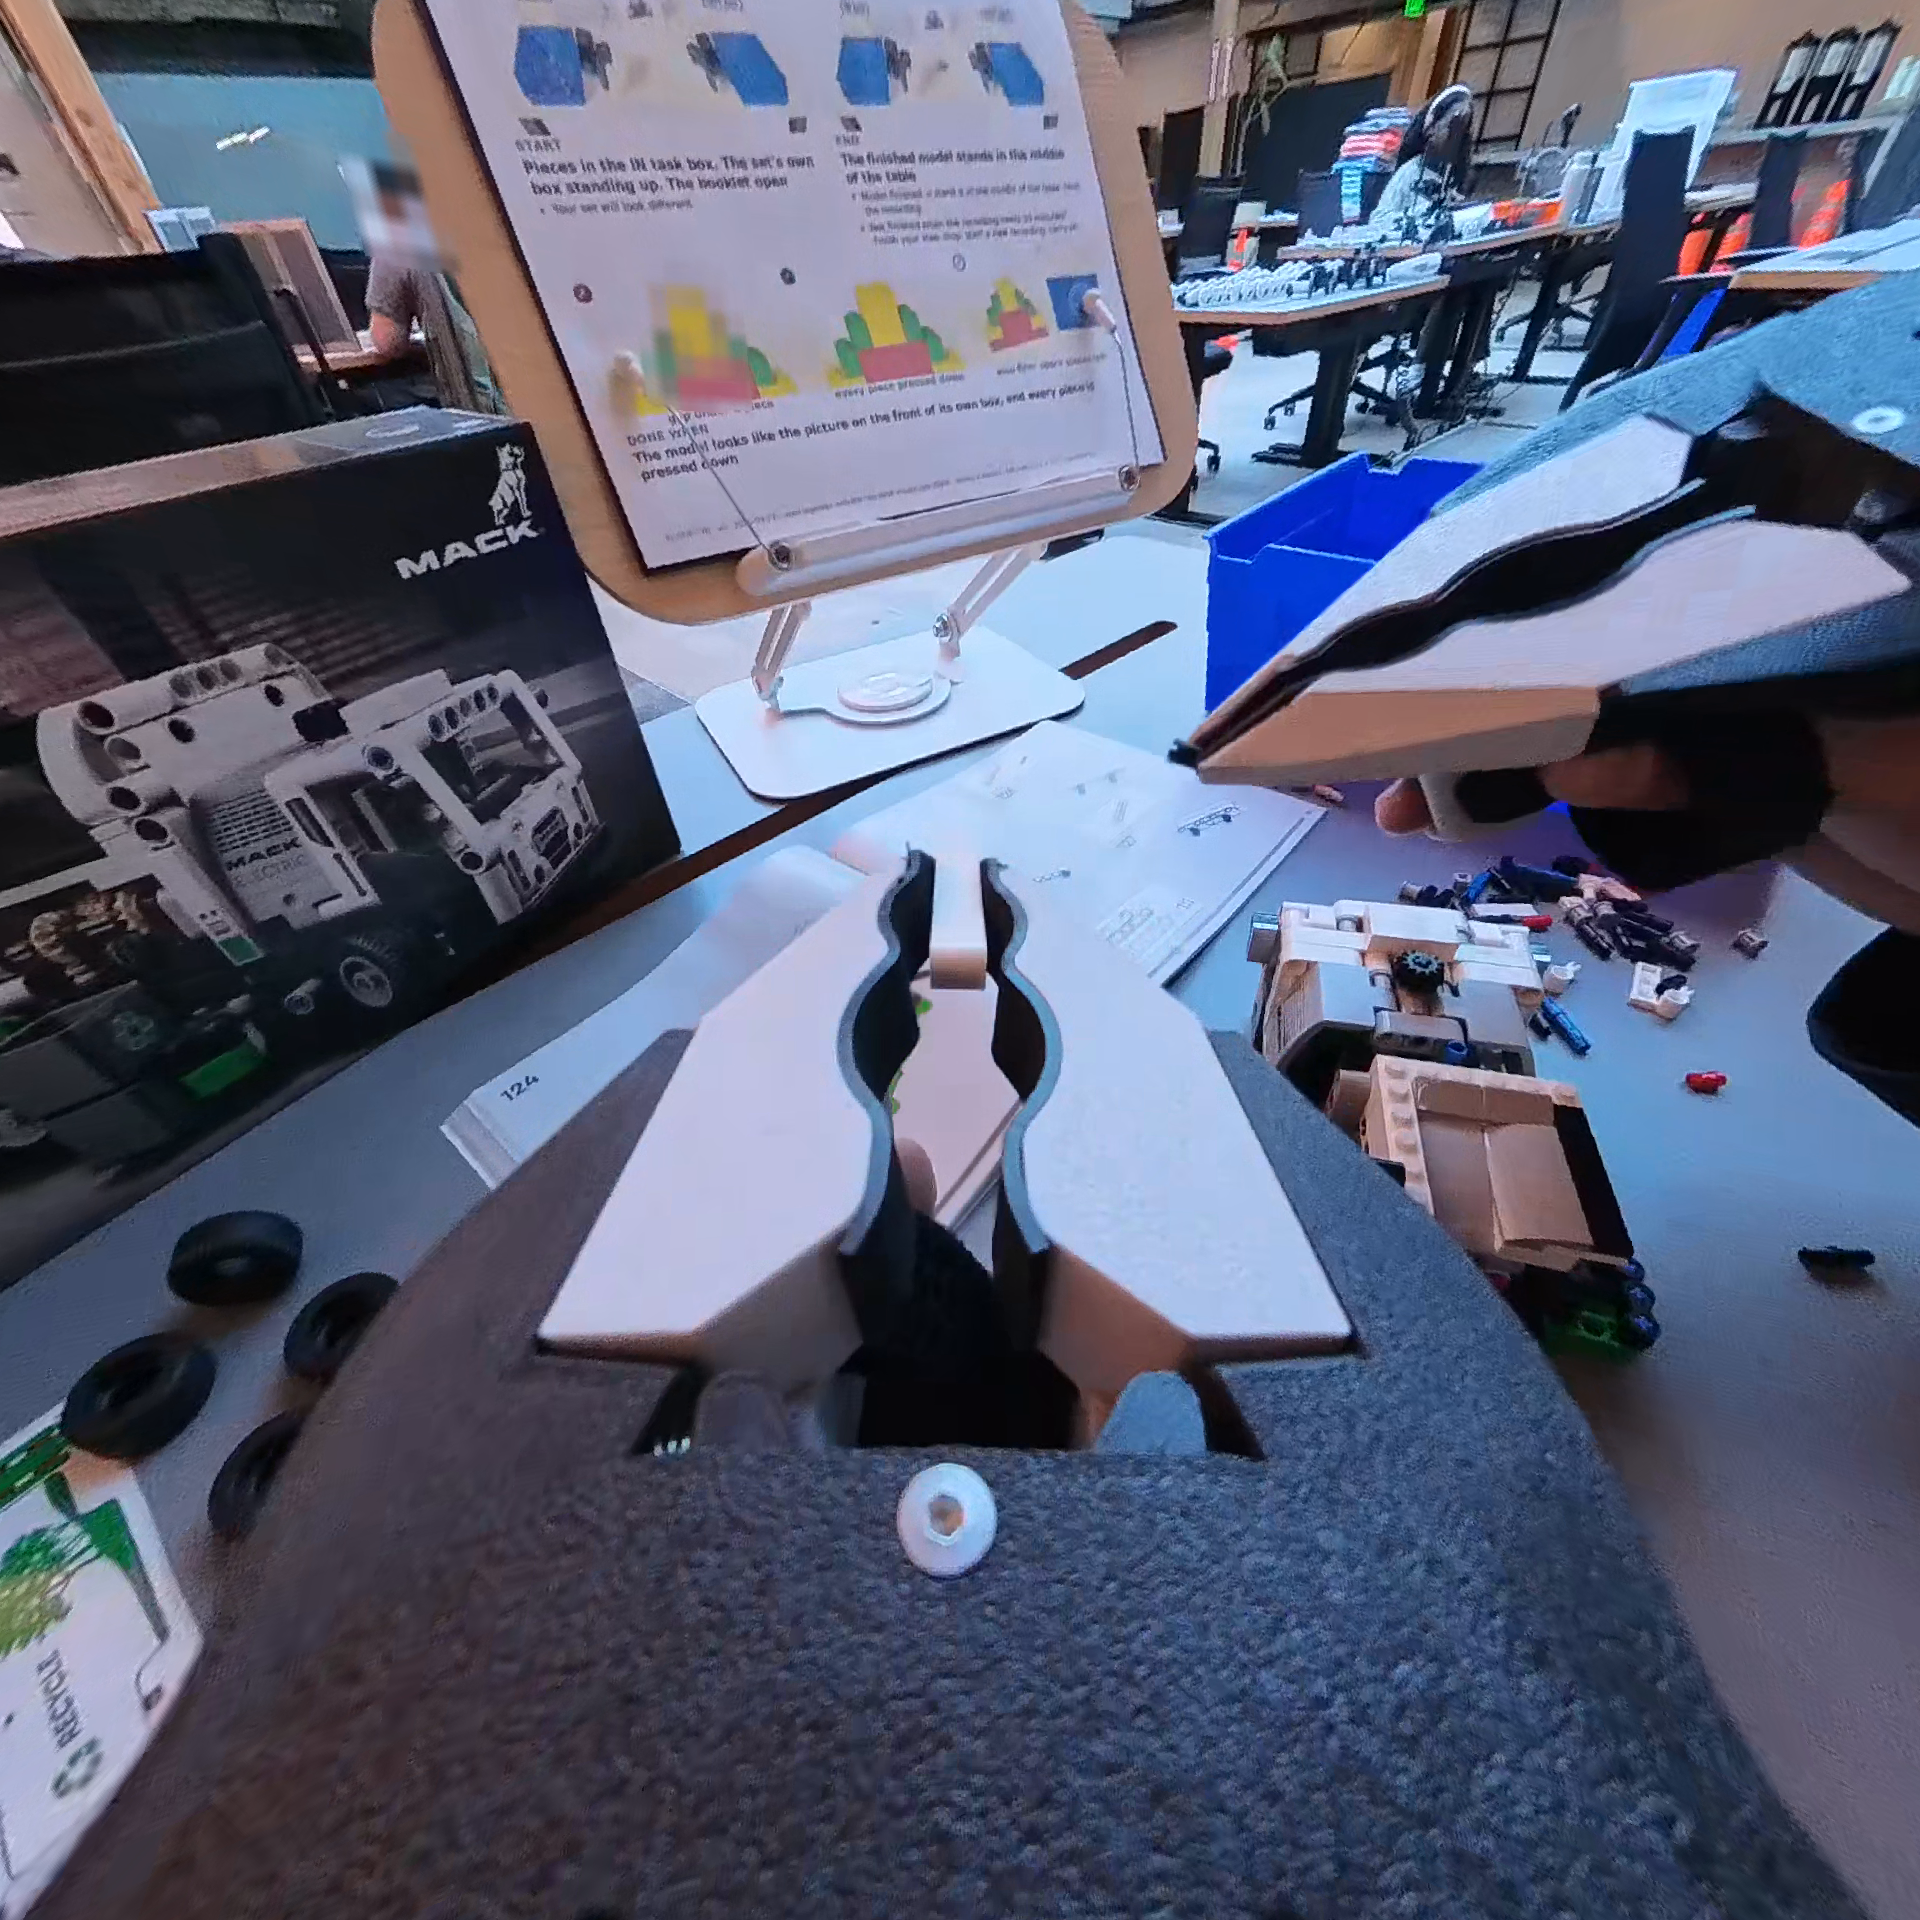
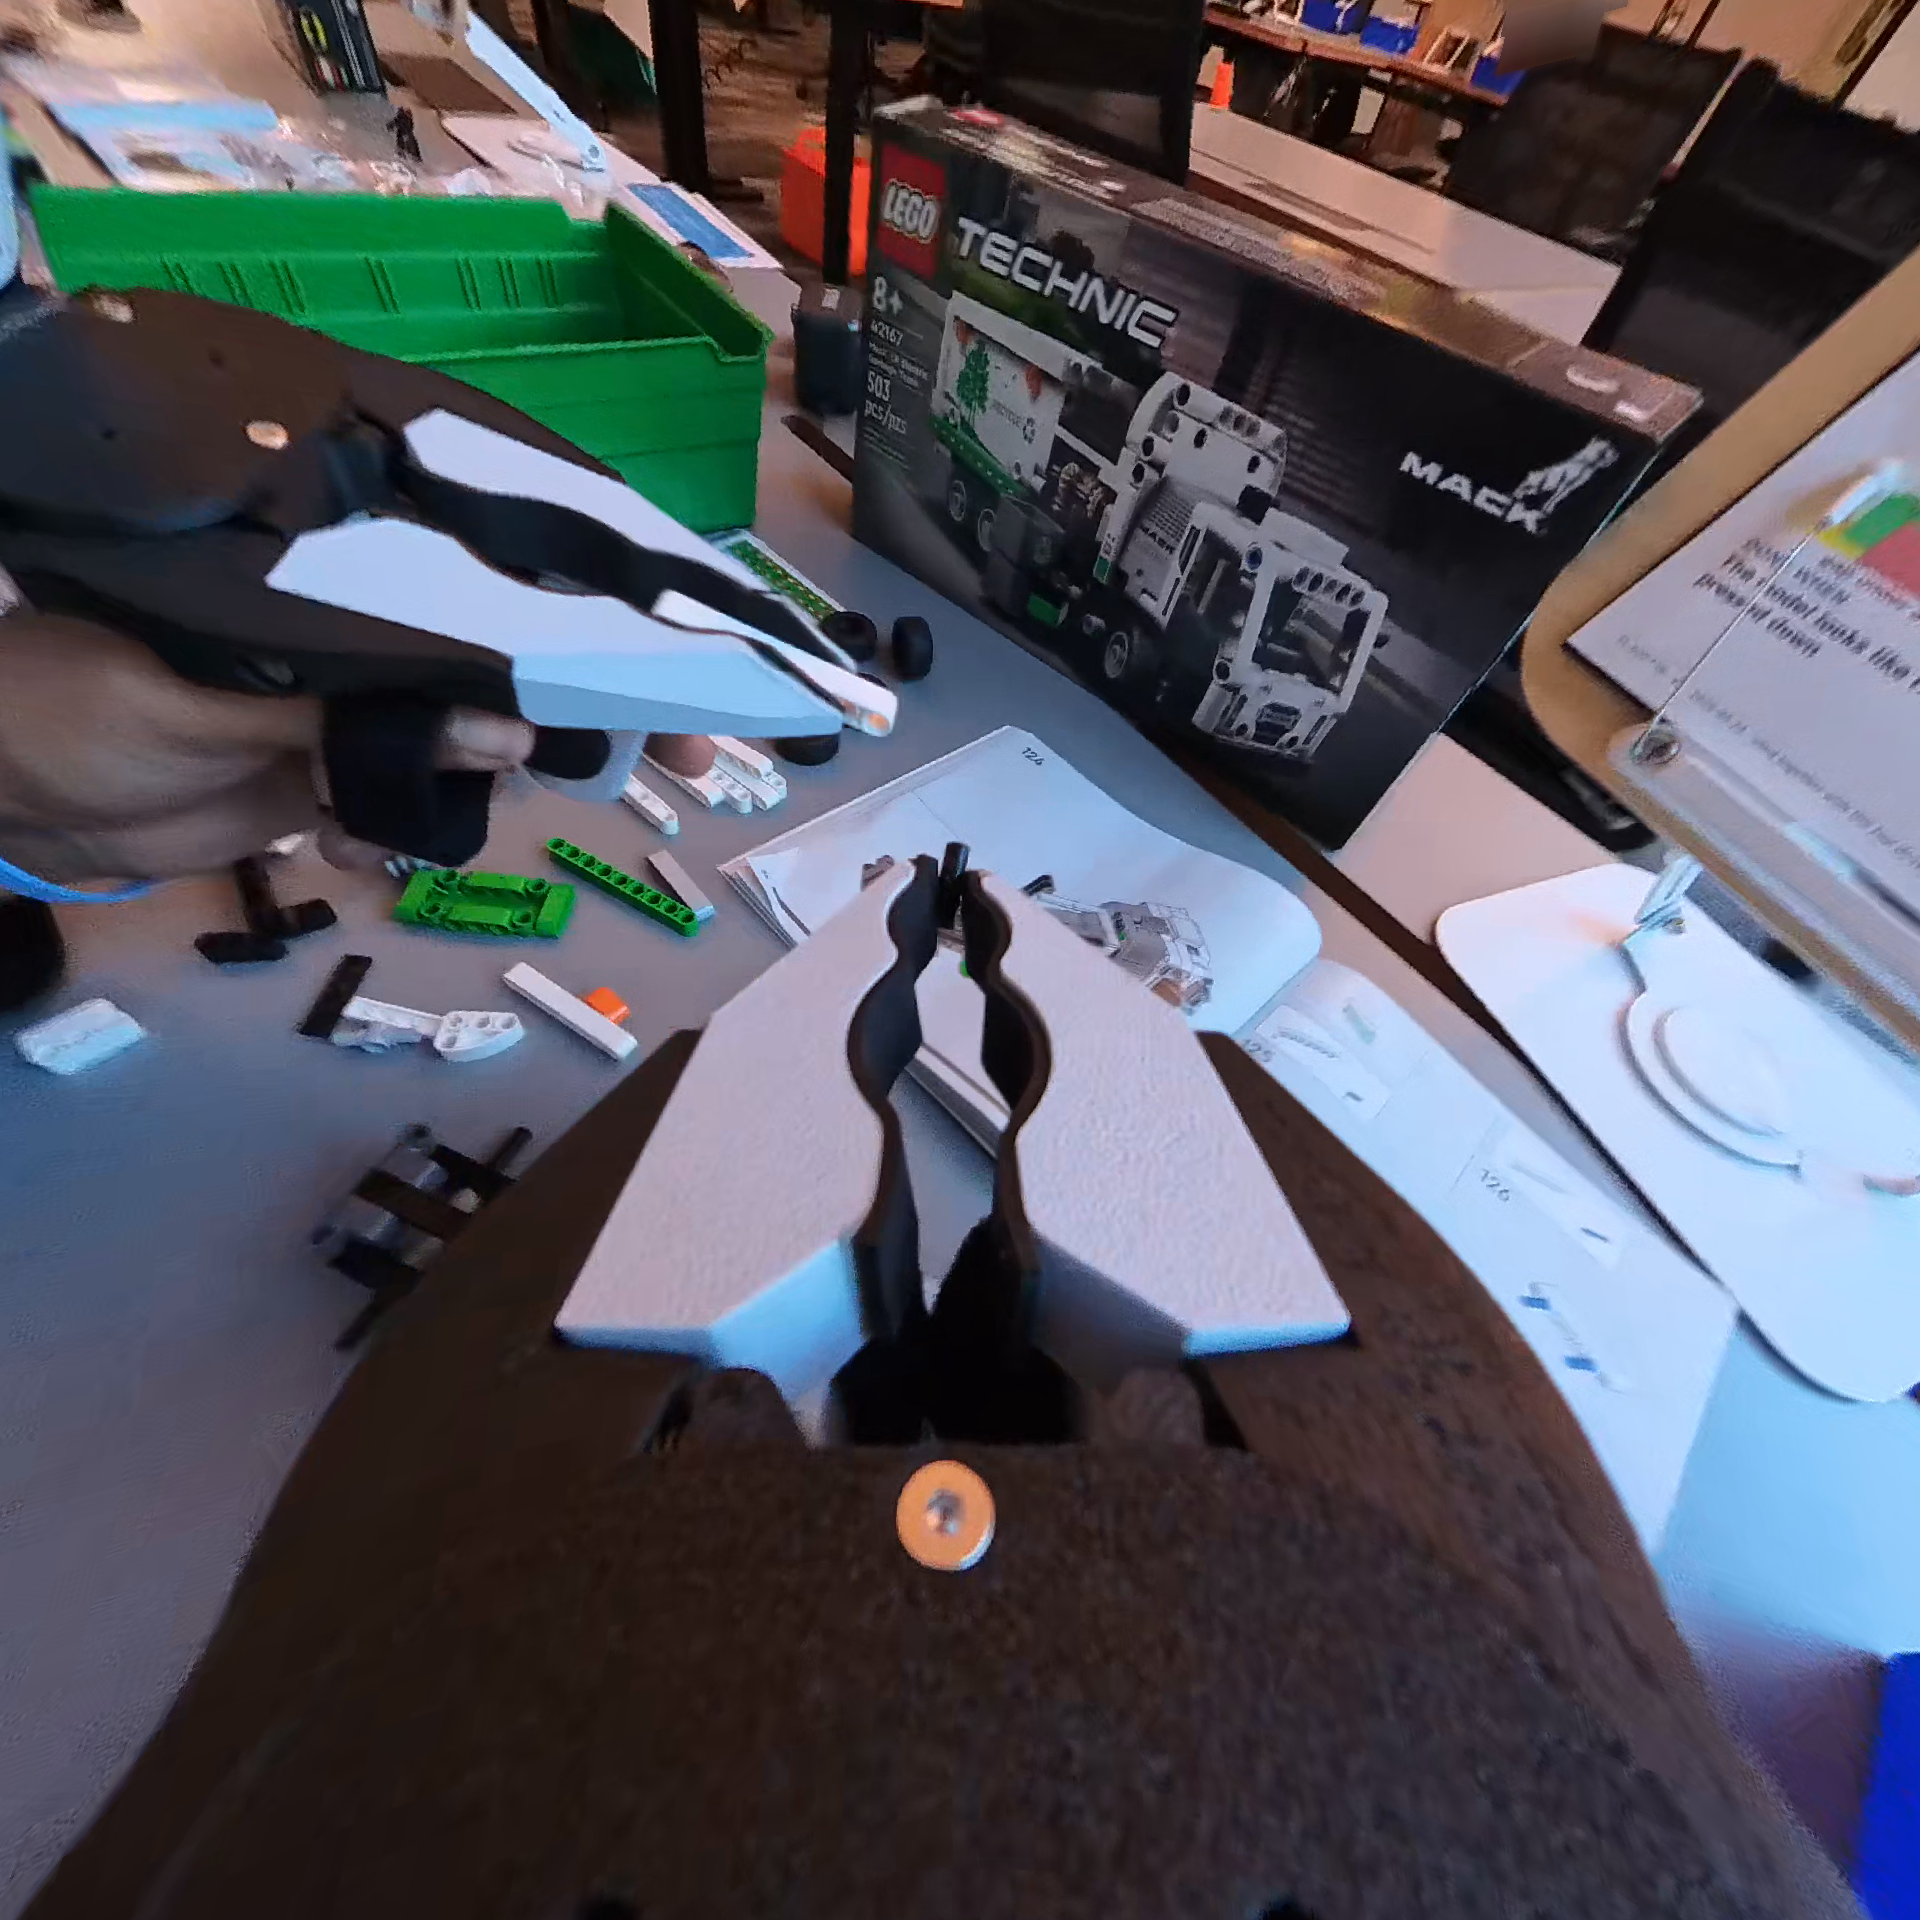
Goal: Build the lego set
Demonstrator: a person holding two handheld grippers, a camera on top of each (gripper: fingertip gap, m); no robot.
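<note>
My left gripper (image 1: 954,871) is shut on a white beam (image 1: 957,935) and holds it above the open booklet (image 1: 1101,831). It also shows in the right wrist view (image 2: 868,717), with the white beam (image 2: 831,681) sticking out at its tip. My right gripper (image 2: 948,878) is shut on a small black pin (image 2: 954,862). In the left wrist view the right gripper (image 1: 1184,753) is up and to the right of the left one, apart from it. The part-built white truck model (image 1: 1444,1091) lies on the table at the right.
The set's box (image 1: 291,727) stands at the left. An instruction stand (image 1: 831,260) stands behind the booklet, with a blue bin (image 1: 1299,561) beside it. Black tyres (image 1: 234,1257), a sticker sheet (image 1: 73,1621) and loose pieces (image 1: 1600,914) lie about. Green pieces (image 2: 483,899) and a green bin (image 2: 416,281) show in the right wrist view. The grippers' ends are close to 6 cm from one another.
</note>
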